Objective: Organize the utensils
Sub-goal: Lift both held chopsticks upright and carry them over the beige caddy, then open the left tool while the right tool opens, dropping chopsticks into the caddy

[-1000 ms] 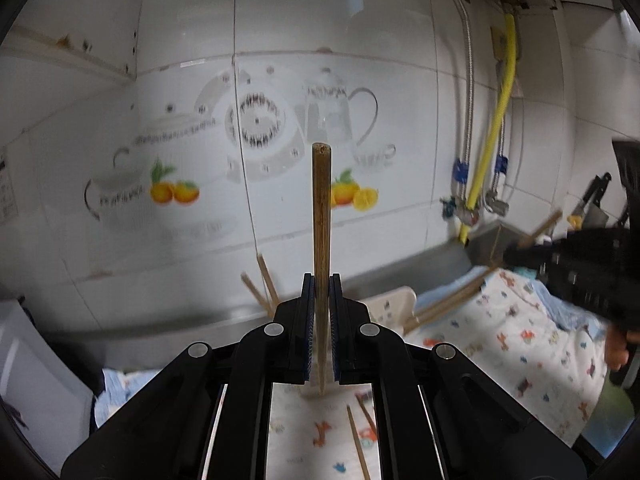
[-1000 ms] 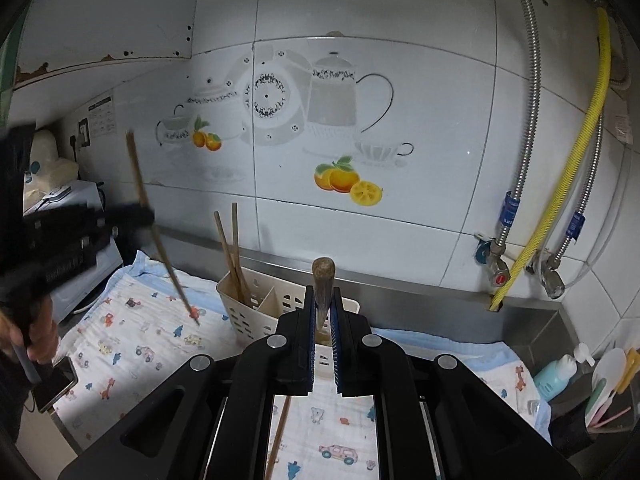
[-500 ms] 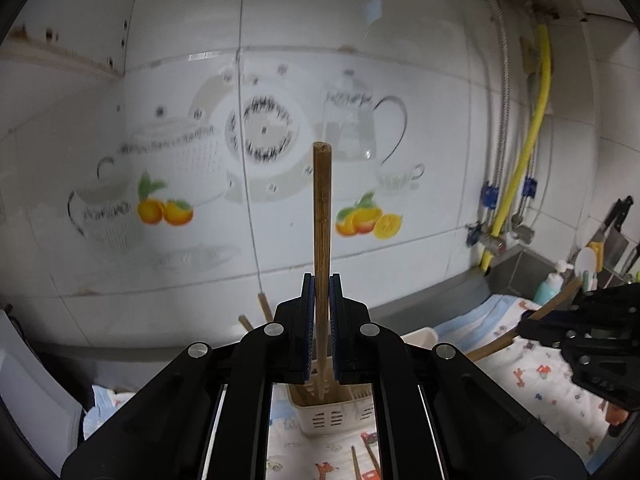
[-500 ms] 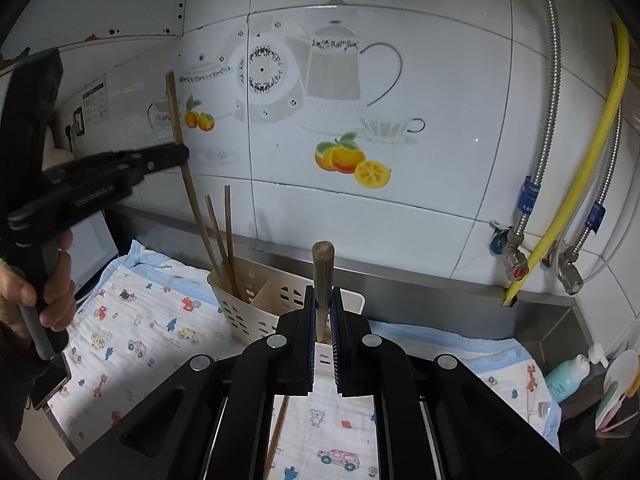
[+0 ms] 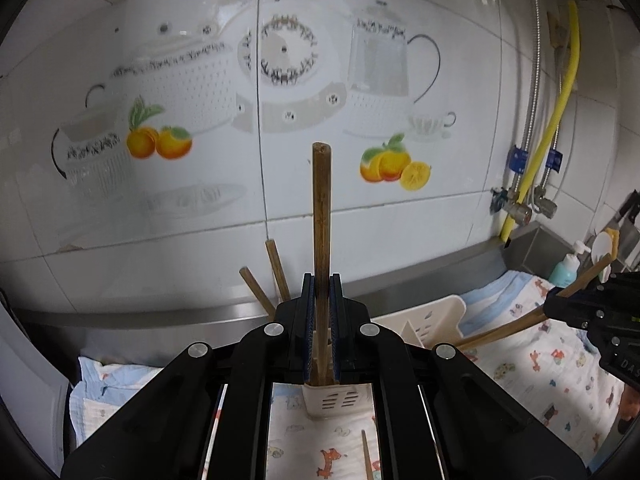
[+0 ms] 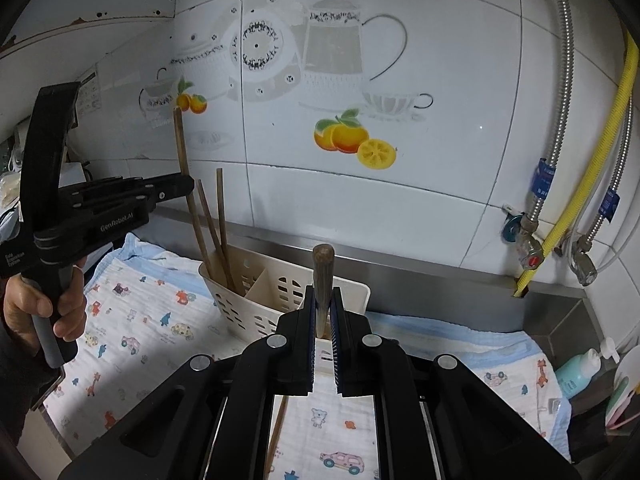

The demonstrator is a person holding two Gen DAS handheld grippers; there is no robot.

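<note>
the left tool (image 5: 320, 304) is clamped on a brown chopstick (image 5: 321, 216) that stands nearly upright between its blue pads, the square top end well above the fingers. seen from the right wrist, this chopstick's lower end reaches down into the left compartment of the cream utensil holder (image 6: 276, 300), where two more chopsticks (image 6: 218, 232) already lean against the wall side. a hand (image 6: 44, 312) grips the left tool's grey handle at the left edge of that view.

the right tool (image 6: 323, 312) is closed on a second chopstick (image 6: 322, 280), gripped near its rounded top, which pokes up only a little above the pads; its shaft shows again below the tool body, slanting down over the cloth. in the left wrist view the right tool sits at the right edge, its chopstick angled low towards the holder.

the holder stands on a white cloth with small cartoon prints (image 6: 140, 320), spread over the desk close to the tiled wall (image 6: 400, 200). one loose chopstick (image 5: 366, 454) lies on the cloth in front of the holder. a yellow hose (image 6: 592, 160) and braided pipes run down the wall at the right, with a teal pump bottle (image 6: 580, 368) below them.
</note>
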